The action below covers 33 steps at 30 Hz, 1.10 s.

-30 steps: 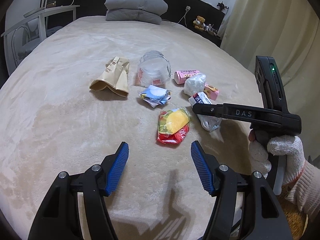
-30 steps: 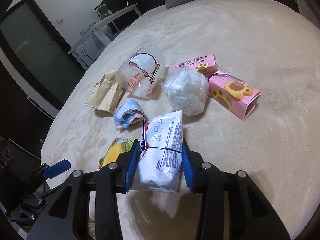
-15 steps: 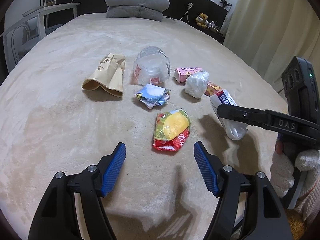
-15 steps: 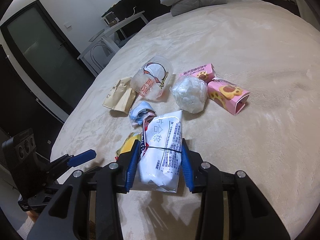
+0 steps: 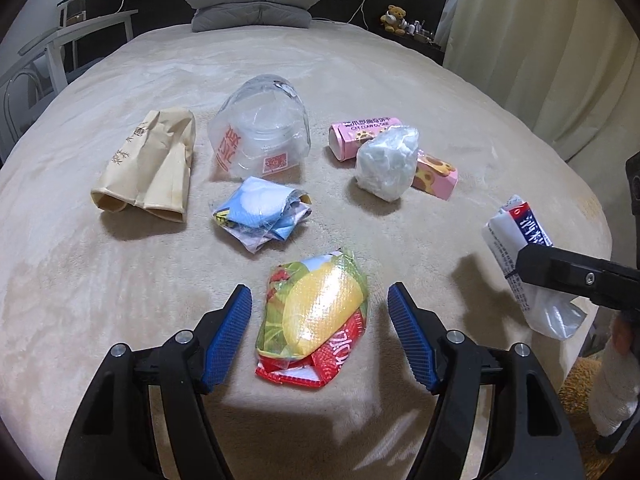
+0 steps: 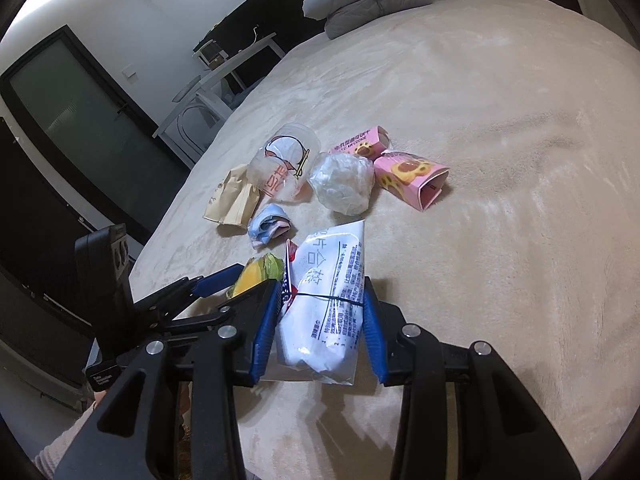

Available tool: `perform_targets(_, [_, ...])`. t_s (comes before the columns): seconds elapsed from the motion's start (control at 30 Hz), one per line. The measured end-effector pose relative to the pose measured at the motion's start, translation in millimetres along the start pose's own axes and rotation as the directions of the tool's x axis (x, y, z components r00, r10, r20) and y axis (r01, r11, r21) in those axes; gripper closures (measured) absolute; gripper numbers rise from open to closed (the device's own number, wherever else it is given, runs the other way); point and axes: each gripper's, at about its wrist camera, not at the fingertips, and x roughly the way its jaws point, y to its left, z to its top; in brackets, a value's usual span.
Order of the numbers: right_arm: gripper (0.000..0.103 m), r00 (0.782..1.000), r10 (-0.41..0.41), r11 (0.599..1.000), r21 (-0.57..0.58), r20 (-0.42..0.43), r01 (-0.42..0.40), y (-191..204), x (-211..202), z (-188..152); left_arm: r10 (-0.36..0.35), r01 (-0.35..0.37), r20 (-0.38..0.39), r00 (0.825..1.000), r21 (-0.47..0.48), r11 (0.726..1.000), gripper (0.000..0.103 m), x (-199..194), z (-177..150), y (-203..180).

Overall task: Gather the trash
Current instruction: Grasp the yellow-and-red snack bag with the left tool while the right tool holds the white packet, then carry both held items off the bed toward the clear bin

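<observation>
Trash lies spread on a beige bed (image 5: 120,300). My left gripper (image 5: 320,334) is open, its blue pads either side of a yellow, green and red snack wrapper (image 5: 316,320) without touching it. My right gripper (image 6: 320,328) is shut on a white printed packet (image 6: 326,304), held above the bed; the same packet (image 5: 516,248) shows at the right of the left wrist view. Farther off lie a blue crumpled wrapper (image 5: 260,212), a clear plastic tub in a bag (image 5: 260,136), a tan paper bag (image 5: 152,168), a white plastic wad (image 5: 386,164) and two pink cookie boxes (image 6: 412,180).
Grey pillows (image 5: 256,4) sit at the head of the bed by a dark headboard. A white chair and desk (image 5: 48,60) stand to the left, curtains (image 5: 540,40) to the right. A gloved hand (image 5: 612,384) holds the right gripper near the bed's right edge.
My left gripper moved forward and down until its pads flank the yellow and red wrapper, and it opened a little wider. The right gripper carried the white packet back and to the right, away from the pile.
</observation>
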Motion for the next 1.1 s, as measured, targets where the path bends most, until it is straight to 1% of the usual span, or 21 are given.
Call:
perform_targets(0.07, [0.063,1.000,0.002,1.000,0.007,-0.003,-0.002,-3,-2,-2,0.011,-0.011,0.001,1.000,0.006,1.000,0.036,2,-2,-1])
perform_targets(0.1, [0.063,1.000,0.004,1.000,0.011,-0.005,-0.004,-4,-3,-4,0.022,-0.022,0.002,1.000,0.011,1.000,0.048,2,-3,-1])
perform_targets(0.13, [0.063,1.000,0.006,1.000,0.012,-0.007,-0.006,-4,-3,-5,0.040,-0.040,0.002,0.999,0.017,0.999,0.053,2,-4,-2])
perform_targets(0.37, [0.063,1.000,0.003,1.000,0.027,0.002,-0.003,-12,-13,-12,0.032,-0.033,0.037,0.999,0.020,0.999,0.054,-12,-10,-4])
perform_targets(0.47, [0.063,1.000,0.006,0.999,0.035,-0.009,-0.006,-15,-12,-15,0.030,-0.032,0.047,0.998,0.027,0.999,0.054,-19,-14,-6])
perform_targets(0.57, [0.063,1.000,0.003,1.000,-0.001,-0.008,-0.003,-10,-13,-15,0.012,-0.012,0.068,0.998,0.004,1.000,0.054,-29,-19,-3])
perform_targets(0.73, [0.063,1.000,0.006,1.000,-0.004,-0.021,-0.006,-9,-11,-21,-0.017,0.019,0.110,0.994,-0.016,1.000,0.054,-51,-28,0])
perform_targets(0.83, [0.063,0.999,-0.016,1.000,-0.028,-0.031,0.015,-5,-10,-26,-0.016,0.019,0.121,0.993,-0.030,0.999,0.054,-61,-34,-2])
perform_targets(1.1, [0.063,0.998,-0.053,0.999,-0.012,0.038,0.053,-7,-41,-37,-0.030,0.044,0.170,0.985,-0.081,0.996,0.054,-94,-54,-7])
